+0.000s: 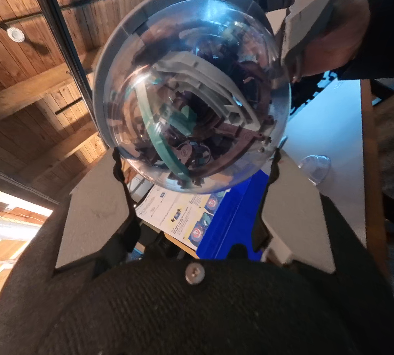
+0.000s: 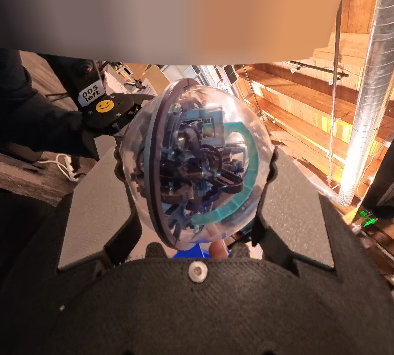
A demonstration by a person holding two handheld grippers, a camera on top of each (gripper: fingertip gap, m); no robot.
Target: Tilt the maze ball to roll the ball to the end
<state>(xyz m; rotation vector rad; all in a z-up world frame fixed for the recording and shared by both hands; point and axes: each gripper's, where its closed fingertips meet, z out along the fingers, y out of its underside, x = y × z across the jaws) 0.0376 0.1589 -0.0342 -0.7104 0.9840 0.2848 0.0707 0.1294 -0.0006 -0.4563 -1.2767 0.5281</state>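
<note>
Fingertips of my left hand-held gripper (image 1: 196, 152) sit on either side of the maze ball (image 1: 191, 93), pinching its clear shell near the lower part; the grey seam ring (image 1: 110, 50) lies on the far upper-left side. My right hand-held gripper (image 2: 197, 161) also clamps the maze ball (image 2: 191, 163), one finger on each flank, with the seam running steeply from top to bottom left of centre. I cannot pick out the small ball among the teal (image 2: 245, 184) and purple tracks. Below, beyond the ball, lie a printed sheet (image 1: 181, 214) and a blue bin (image 1: 230, 223), beside a white bench (image 1: 330, 123) carrying a clear dome (image 1: 315, 165).
</note>
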